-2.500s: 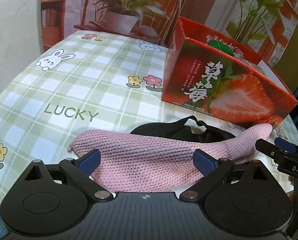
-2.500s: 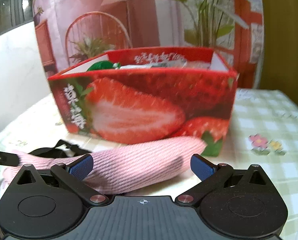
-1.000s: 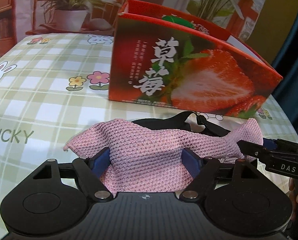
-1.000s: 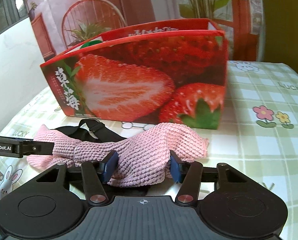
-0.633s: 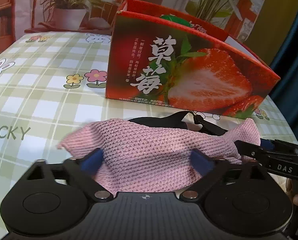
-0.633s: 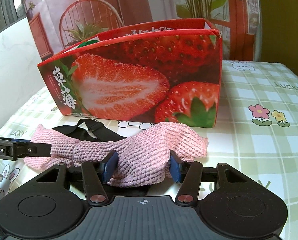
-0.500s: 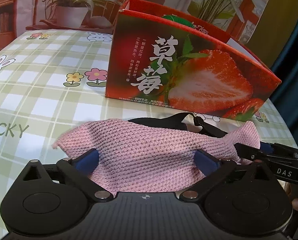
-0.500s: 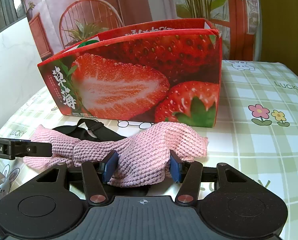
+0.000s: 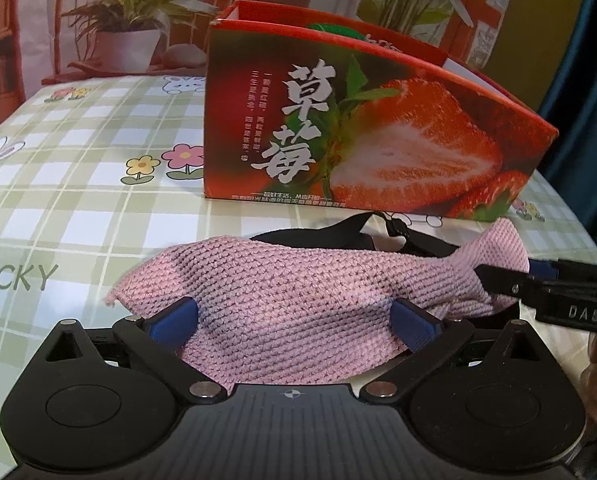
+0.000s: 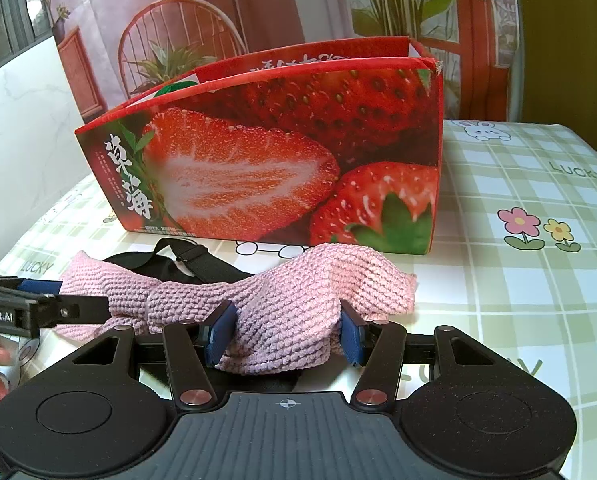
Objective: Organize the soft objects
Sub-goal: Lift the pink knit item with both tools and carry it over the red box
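A pink knitted cloth (image 9: 306,280) lies across the table in front of the red strawberry box (image 9: 362,128). My left gripper (image 9: 294,320) is open, its blue pads wide apart around the cloth's left part. My right gripper (image 10: 284,332) is shut on the cloth's right part (image 10: 290,300), bunching it between its pads. It also shows at the right of the left wrist view (image 9: 538,284). A black strap (image 9: 378,232) lies under and behind the cloth. The box (image 10: 282,148) is open at the top, with something green inside.
The table wears a green checked cloth (image 9: 78,168) with flowers and rabbits. A potted plant (image 9: 126,36) stands behind the table at the far left. The table's right edge (image 9: 570,224) drops off beside the box.
My left gripper closed on the cloth a second ago, then opened wide again. My right gripper closed on the cloth's right part and has stayed shut.
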The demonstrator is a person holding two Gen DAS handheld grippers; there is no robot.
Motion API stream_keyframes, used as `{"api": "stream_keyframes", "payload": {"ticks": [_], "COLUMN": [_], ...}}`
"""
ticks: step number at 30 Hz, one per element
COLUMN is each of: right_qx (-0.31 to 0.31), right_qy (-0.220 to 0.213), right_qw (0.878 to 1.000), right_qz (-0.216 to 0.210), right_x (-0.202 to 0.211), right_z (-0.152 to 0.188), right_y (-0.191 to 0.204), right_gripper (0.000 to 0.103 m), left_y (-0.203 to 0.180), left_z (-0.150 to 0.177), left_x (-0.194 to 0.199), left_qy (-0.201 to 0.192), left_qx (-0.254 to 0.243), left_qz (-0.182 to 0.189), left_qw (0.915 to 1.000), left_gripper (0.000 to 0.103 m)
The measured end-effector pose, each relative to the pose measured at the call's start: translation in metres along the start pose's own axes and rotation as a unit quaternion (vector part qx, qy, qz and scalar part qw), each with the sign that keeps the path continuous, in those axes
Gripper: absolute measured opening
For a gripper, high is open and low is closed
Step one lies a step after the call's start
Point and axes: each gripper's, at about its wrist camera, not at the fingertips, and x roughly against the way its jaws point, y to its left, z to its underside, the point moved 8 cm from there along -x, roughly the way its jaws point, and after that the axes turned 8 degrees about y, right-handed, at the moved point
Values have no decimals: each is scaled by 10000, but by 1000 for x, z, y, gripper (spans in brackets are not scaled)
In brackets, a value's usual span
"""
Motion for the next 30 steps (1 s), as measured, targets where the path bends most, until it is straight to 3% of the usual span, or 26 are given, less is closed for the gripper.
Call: {"api": "stream_keyframes", "payload": {"ticks": [4, 8, 12, 19, 21, 24, 30], "right_qx": [-4, -3, -1, -3, 2, -16, 141], "right_qy": [0, 0, -4, -8, -9, 24, -200], "right_qw": [10000, 10000, 10000, 10000, 10000, 10000, 9997], "right_qz": [-2, 0, -4, -4, 7, 22, -25], "right_x": [0, 0, 0, 0, 0, 1, 21], "right_z": [0, 0, 0, 0, 0, -1, -14], "right_y": [0, 0, 0, -1, -1, 0, 11], "right_gripper": [51, 51, 51, 51, 51, 49, 35], "left_y": [4, 8, 15, 16, 16, 16, 7], "left_z": [1, 3, 6, 9, 9, 3, -7], "left_x": [3, 11, 21, 18, 19, 33, 62], "left_qy": [1, -6, -95, -93, -132, -368, -871], "left_qx": [41, 162, 369, 424, 403, 385, 195], "left_qz": [201, 275, 410, 468, 405, 337, 279], "left_qw": [9998, 9995, 9984, 9980, 9983, 9980, 9956], "left_gripper": [101, 81, 68, 64, 45, 27, 24]}}
